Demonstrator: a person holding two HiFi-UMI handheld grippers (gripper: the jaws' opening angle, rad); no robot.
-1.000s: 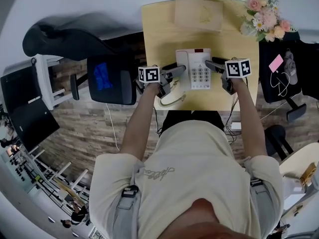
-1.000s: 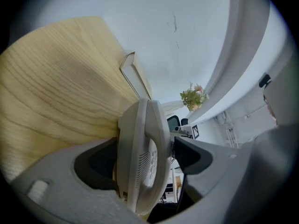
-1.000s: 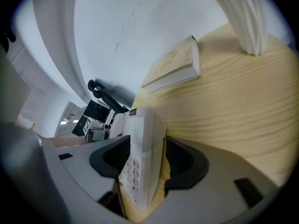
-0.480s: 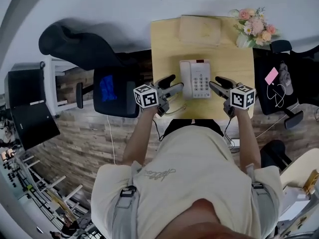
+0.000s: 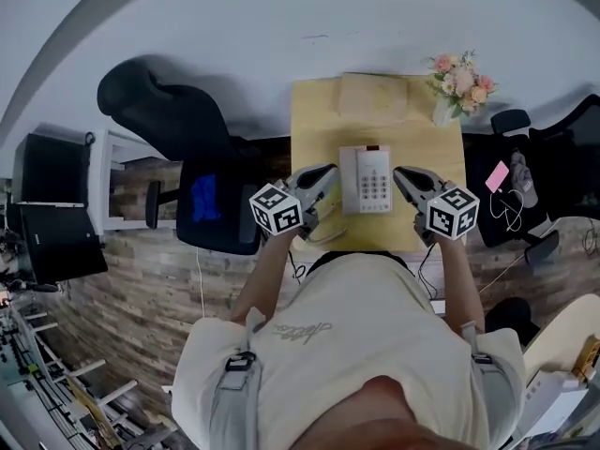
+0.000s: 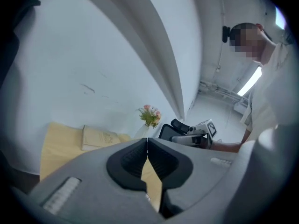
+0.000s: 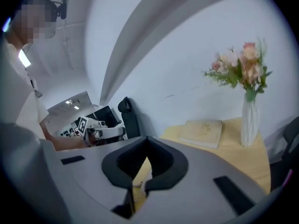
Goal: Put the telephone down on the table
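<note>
Both tongs have risen clear of the telephone [image 5: 366,178], which lies flat on the table [image 5: 314,125] with bare wood to its left and right (a book [image 5: 373,95] and flowers [image 5: 459,75] line the far edge). The left gripper [image 5: 327,171] and right gripper [image 5: 399,172] flank it, jaws pressed together and empty. The keypad print is too small to read.

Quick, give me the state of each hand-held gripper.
Left hand-held gripper: closed, holding nothing.
Right hand-held gripper: closed, holding nothing.
</note>
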